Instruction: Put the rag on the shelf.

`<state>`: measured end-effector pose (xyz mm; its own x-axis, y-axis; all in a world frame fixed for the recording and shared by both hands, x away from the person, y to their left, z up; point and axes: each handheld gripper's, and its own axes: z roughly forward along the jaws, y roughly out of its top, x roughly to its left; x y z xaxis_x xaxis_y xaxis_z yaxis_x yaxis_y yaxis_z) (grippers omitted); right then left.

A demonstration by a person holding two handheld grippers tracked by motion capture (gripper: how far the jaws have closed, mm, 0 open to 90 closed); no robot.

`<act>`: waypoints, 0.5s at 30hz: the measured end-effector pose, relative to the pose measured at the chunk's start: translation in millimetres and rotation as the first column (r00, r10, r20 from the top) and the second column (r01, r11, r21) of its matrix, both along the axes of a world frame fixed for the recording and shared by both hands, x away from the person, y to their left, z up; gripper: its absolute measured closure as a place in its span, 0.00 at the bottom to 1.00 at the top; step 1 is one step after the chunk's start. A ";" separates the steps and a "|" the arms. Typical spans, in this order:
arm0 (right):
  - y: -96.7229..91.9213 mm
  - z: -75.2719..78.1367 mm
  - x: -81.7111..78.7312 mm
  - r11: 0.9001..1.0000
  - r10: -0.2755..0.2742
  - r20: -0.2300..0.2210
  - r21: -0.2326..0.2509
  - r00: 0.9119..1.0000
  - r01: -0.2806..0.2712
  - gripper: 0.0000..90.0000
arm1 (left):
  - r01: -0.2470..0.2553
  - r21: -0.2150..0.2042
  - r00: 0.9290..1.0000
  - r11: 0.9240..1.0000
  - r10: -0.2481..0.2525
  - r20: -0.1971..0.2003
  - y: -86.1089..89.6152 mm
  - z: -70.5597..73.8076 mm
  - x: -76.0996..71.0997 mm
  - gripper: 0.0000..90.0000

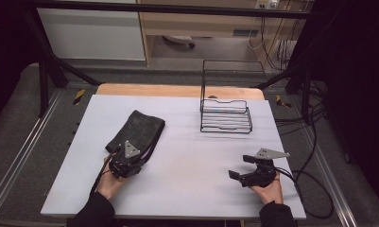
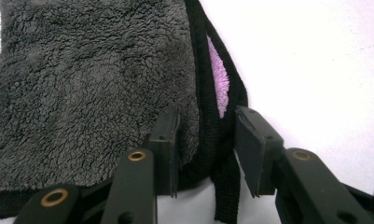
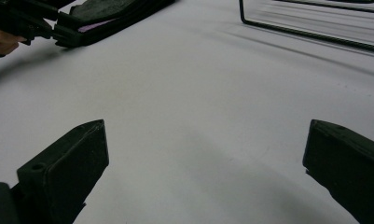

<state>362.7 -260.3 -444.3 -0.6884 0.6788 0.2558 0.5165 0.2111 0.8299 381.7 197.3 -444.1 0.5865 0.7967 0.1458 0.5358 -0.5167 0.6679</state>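
Observation:
A dark grey fleecy cloth lies folded on the white table at the left, with a lilac inner side showing along its black hem. My left gripper sits at the cloth's near end, its jaws parted on either side of the folded hem edge; the pads do not press on it. At the right, my right gripper rests low on the table, wide open, with bare tabletop between its jaws. In the right gripper view the cloth and the left gripper appear far off.
A black wire basket with a tall back frame stands at the far right of the table, its lower rim ahead of the right gripper. Cables trail off the table's right side.

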 end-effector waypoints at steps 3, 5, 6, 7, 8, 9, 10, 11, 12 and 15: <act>-0.5 0.4 0.1 1.000 -0.001 0.004 0.002 1.000 0.001 0.01 | -0.005 0.034 1.000 0.999 0.005 0.020 -4.8 -1.3 -1.0 0.70; -0.6 0.8 -0.1 1.000 -0.002 0.004 0.007 1.000 0.002 0.01 | -0.010 0.044 1.000 0.999 0.009 0.022 -6.7 -1.1 -1.1 0.72; -0.6 0.8 -0.1 1.000 -0.002 0.005 0.008 1.000 0.002 0.01 | -0.014 0.044 1.000 0.999 0.013 0.022 -6.9 -1.0 -0.4 0.76; -0.6 0.8 -0.1 1.000 -0.002 0.005 0.008 1.000 0.002 0.01 | -0.016 0.045 1.000 0.999 0.015 0.022 -6.9 -0.9 0.1 0.76; -0.5 0.8 -0.1 1.000 -0.002 0.004 0.009 1.000 0.002 0.01 | -0.019 0.048 1.000 0.999 0.018 0.025 -7.2 -0.9 0.6 0.78; -0.2 0.7 -0.1 1.000 -0.001 0.005 0.008 1.000 0.001 0.01 | -0.017 0.057 0.999 0.998 0.016 0.029 -7.8 -0.8 0.5 0.80; -0.2 0.7 -0.1 1.000 0.000 0.007 0.007 1.000 0.000 0.01 | -0.015 0.066 0.999 0.998 0.013 0.029 -8.2 -0.5 0.5 0.81; -0.2 0.9 -0.1 1.000 0.001 0.004 0.007 1.000 -0.001 0.01 | -0.015 0.066 0.999 0.998 0.013 0.034 -8.4 -0.6 0.7 0.82; -0.4 0.8 0.1 1.000 0.001 0.007 0.005 1.000 -0.001 0.01 | -0.015 0.059 0.999 0.998 0.013 0.036 -7.7 -0.7 0.9 0.83; -0.5 0.9 0.2 1.000 0.002 0.006 0.007 1.000 -0.002 0.01 | -0.007 0.024 1.000 1.000 0.006 0.031 -2.9 0.7 2.7 0.88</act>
